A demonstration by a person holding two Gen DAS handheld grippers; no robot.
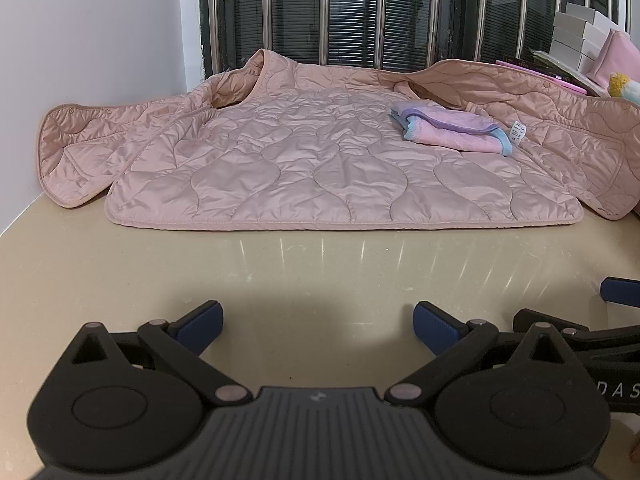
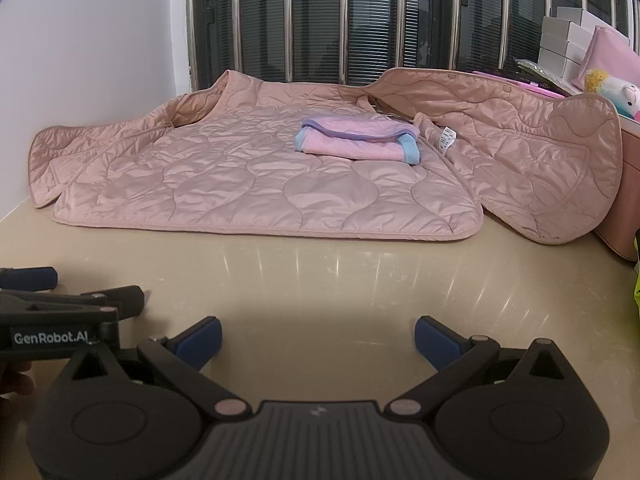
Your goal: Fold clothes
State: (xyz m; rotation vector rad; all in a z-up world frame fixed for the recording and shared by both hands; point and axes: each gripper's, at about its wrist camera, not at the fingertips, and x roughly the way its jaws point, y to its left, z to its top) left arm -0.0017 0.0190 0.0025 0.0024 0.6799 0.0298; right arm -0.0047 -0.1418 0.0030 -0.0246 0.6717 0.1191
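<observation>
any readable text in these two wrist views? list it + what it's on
"GenRobot.AI": white print on the side of the left gripper, right wrist view; last letter partly cut off.
"DAS": partial letters on the right gripper, at the left wrist view's edge.
Care tag on the quilted pink jacket: printed, too small to read.
Small logo on each gripper body: no letters.

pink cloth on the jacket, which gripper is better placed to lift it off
Right. The cloth lies on the jacket's right half, nearer the right gripper; the left gripper is farther. Both are open.
</observation>
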